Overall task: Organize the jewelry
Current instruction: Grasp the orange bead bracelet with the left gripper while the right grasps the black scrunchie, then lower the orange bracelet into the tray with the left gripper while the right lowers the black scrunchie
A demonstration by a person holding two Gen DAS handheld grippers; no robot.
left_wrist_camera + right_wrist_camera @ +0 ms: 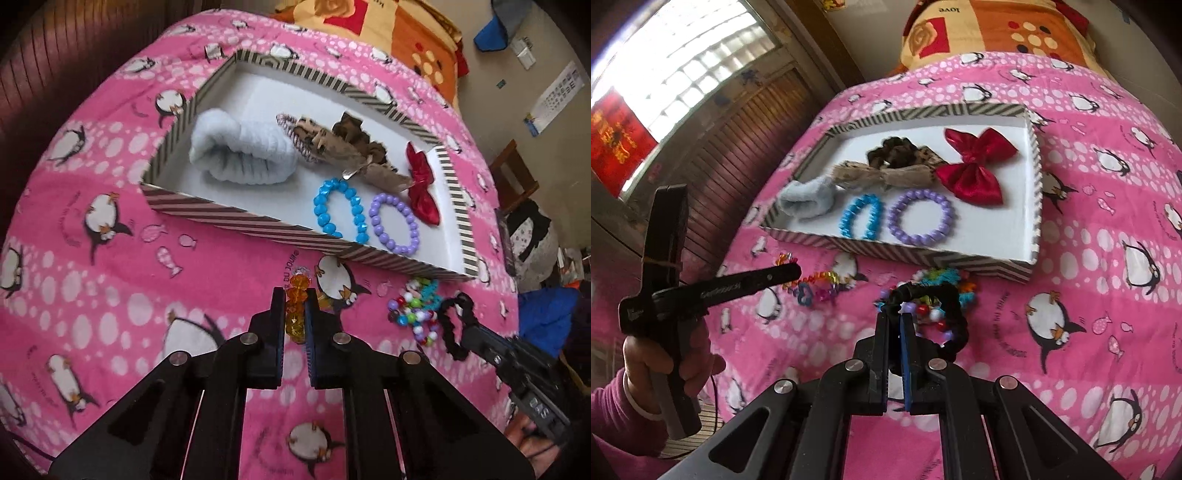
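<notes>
Two claws each hold one piece above the pink penguin-print bedspread [110, 280]: the left claw [295, 317] is pinching an orange faceted bead bracelet [295, 310], the right claw [895, 325] a black fabric scrunchie [945, 314]. I judge this the carrying step. Next, each piece must pass over the near wall of the striped cardboard tray [236, 218] and drop on free white floor beside the blue bead bracelet [340, 206], without disturbing it.

Both hand-held grippers, left [294, 308] and right [894, 325], are clamped.
</notes>
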